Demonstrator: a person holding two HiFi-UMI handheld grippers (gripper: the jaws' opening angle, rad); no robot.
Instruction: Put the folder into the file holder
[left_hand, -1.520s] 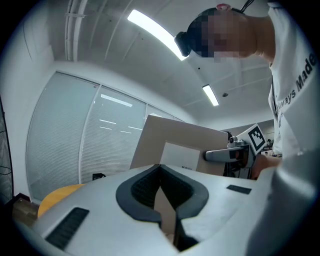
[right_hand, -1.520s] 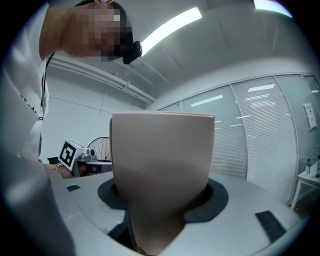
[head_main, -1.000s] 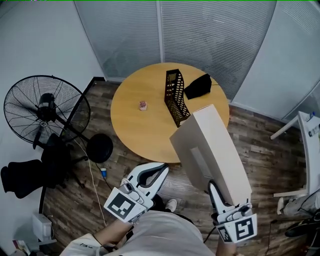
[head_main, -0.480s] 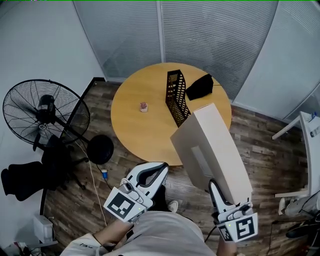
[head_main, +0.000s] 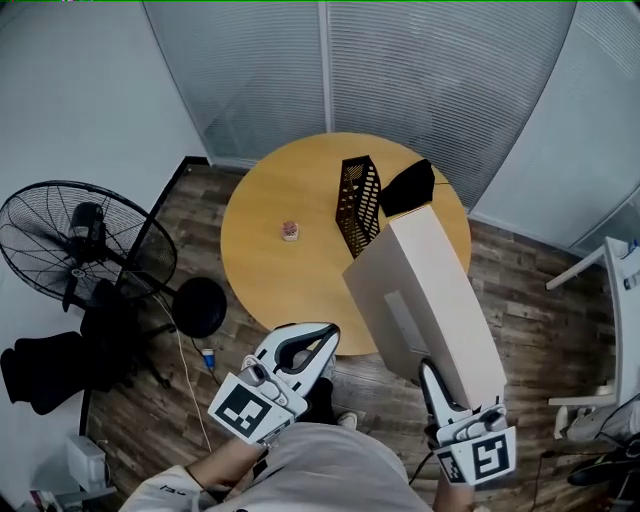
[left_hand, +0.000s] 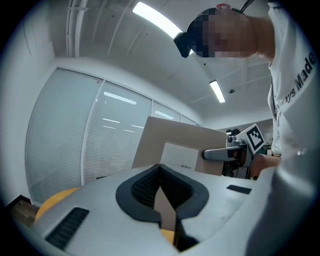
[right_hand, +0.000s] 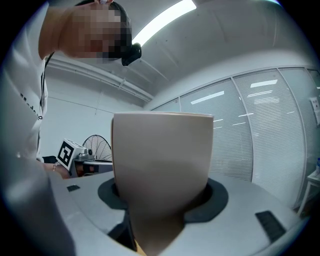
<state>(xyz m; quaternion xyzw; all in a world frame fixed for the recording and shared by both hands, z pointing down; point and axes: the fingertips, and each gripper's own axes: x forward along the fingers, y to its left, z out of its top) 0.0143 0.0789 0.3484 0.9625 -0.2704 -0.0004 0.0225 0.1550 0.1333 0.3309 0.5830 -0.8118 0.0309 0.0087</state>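
Observation:
My right gripper (head_main: 430, 376) is shut on the near end of a tall beige folder (head_main: 425, 295), held level and pointing at the round wooden table (head_main: 270, 275). The folder's far end reaches over the table edge, beside the black mesh file holder (head_main: 357, 203) that stands upright there. In the right gripper view the folder (right_hand: 161, 165) fills the space between the jaws. My left gripper (head_main: 322, 338) hangs lower left of the folder, short of the table, its tips together and nothing in it. The left gripper view shows the folder (left_hand: 177, 142) with its white label.
A black cloth-like thing (head_main: 408, 187) lies behind the file holder, partly hidden by the folder. A small pink object (head_main: 290, 230) sits left of the holder. A standing fan (head_main: 85, 250) and its round base (head_main: 199, 306) are at the left, a white rack (head_main: 622, 320) at the right.
Both grippers and the folder have come closer to the table. The folder's far end now reaches the table edge and covers part of the black thing.

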